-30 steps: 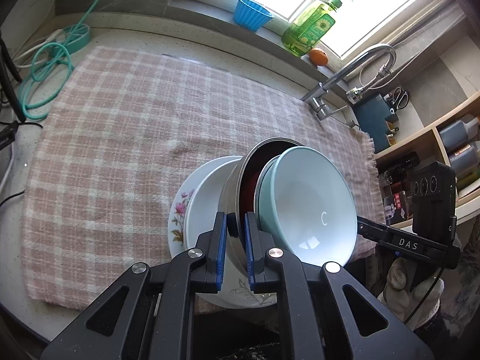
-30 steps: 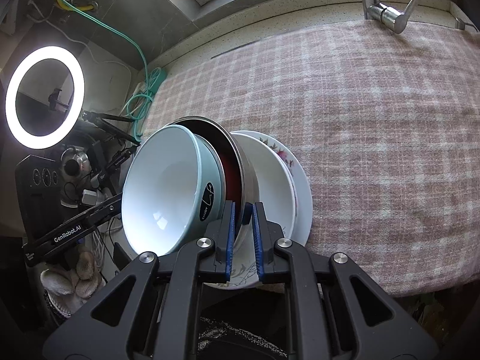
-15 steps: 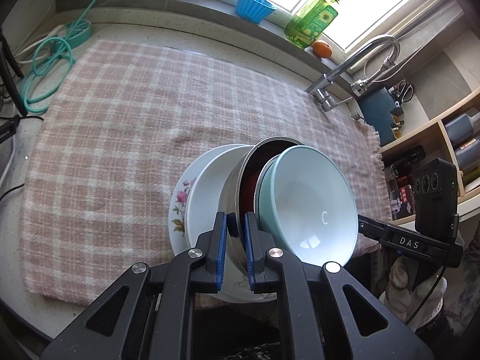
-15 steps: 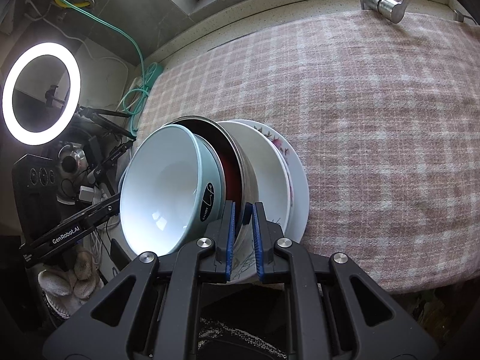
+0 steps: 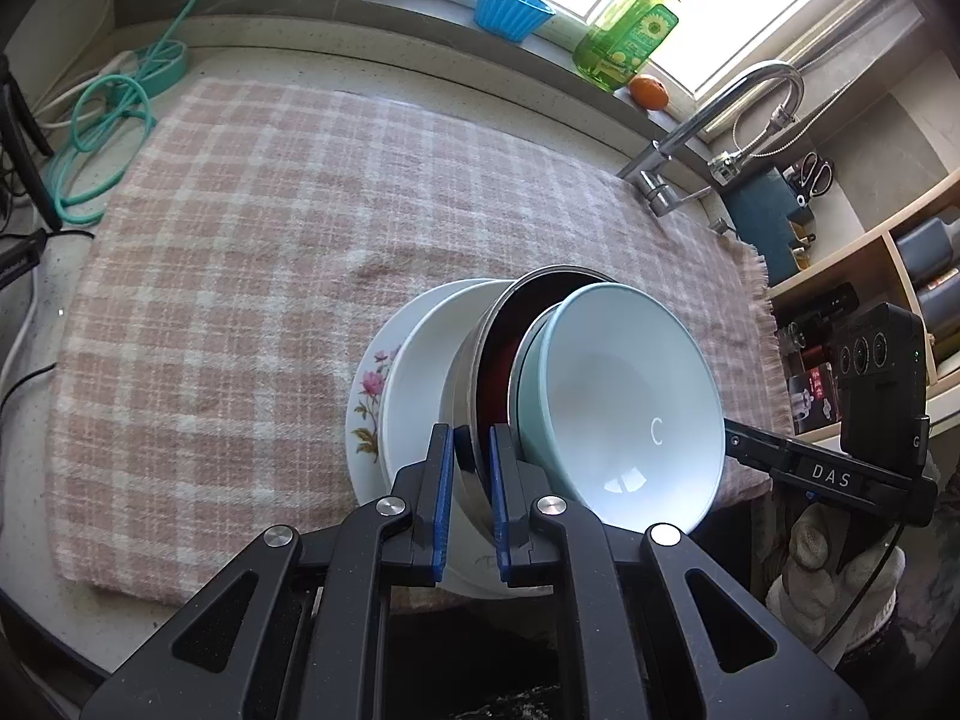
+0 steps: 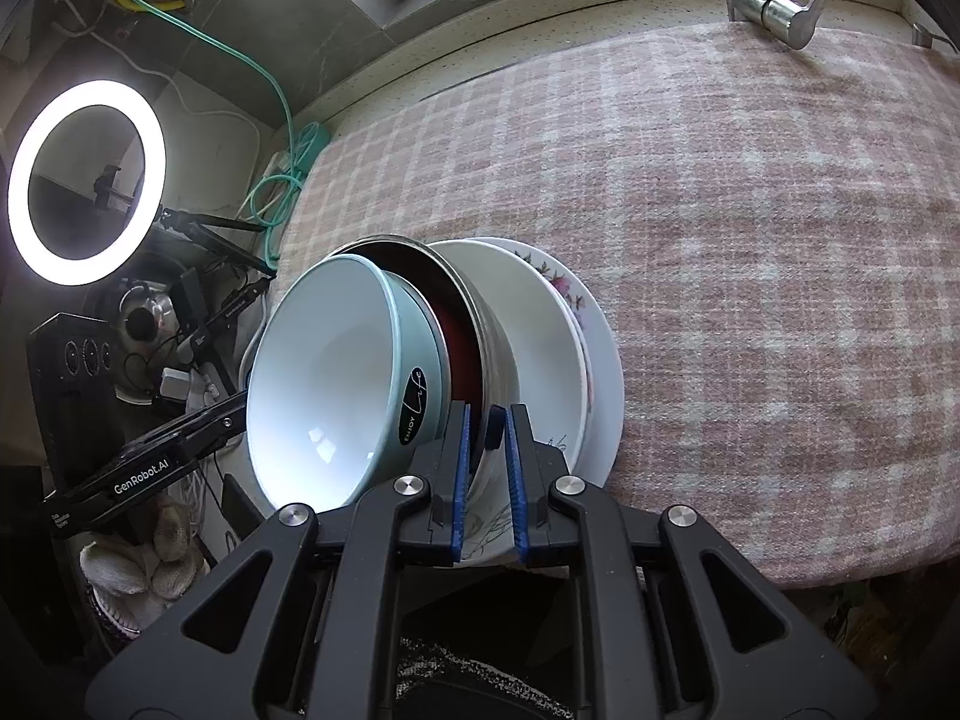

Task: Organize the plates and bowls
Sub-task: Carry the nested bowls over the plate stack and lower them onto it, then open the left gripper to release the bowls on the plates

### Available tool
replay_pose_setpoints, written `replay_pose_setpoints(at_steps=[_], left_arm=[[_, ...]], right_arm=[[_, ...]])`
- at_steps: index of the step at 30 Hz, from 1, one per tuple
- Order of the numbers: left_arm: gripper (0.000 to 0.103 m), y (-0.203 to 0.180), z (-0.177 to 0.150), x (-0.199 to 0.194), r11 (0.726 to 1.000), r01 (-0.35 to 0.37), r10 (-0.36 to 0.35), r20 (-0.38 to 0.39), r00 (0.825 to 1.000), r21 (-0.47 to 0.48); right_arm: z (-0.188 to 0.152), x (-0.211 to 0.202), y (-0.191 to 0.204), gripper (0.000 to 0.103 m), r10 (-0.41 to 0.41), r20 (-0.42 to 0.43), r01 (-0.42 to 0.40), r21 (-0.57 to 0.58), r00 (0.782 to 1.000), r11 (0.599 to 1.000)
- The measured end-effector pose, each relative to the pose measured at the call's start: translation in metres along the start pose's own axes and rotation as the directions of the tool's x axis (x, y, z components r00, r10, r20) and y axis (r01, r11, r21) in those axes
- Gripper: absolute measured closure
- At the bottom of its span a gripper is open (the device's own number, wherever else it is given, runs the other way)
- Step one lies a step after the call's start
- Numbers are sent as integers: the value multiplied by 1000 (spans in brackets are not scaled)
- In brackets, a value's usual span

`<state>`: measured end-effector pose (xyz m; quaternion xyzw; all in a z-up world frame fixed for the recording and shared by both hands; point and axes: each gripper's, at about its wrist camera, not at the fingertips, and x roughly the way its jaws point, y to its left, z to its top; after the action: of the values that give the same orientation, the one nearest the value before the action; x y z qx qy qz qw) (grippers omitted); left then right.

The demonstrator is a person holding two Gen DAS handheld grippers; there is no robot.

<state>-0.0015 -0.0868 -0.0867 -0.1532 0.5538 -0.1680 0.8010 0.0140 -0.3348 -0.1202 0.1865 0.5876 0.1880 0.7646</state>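
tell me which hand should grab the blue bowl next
Close call, maybe left: left gripper and right gripper both clamp the steel bowl rim on opposite sides, but the left's inner finger lies against the blue bowl.

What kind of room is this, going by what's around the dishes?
Most likely a home kitchen, by the sink area. A tap stands at the counter's edge, a bottle of dish soap sits on the windowsill, and stacked bowls and plates are over a checked cloth.

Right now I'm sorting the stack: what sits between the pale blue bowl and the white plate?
The steel bowl with a dark red inside, clamped at its rim; both wrist views show it.
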Motion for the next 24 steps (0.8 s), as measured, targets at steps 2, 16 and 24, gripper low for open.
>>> replay_pose_setpoints(at_steps=[2, 16, 24], left_arm=[[94, 1, -1, 0, 1000, -2, 2, -1, 1000, -1], [95, -5, -4, -12, 999, -33, 32, 50, 998, 29], [92, -8, -4, -20, 997, -66, 62, 85, 994, 45]], right_arm=[[0, 0, 1, 90, 0, -1, 0, -3, 1000, 1000], [1, -4, 5, 90, -9, 11, 9, -33, 1000, 999], [0, -13, 9, 90, -28, 29, 30, -62, 999, 998]])
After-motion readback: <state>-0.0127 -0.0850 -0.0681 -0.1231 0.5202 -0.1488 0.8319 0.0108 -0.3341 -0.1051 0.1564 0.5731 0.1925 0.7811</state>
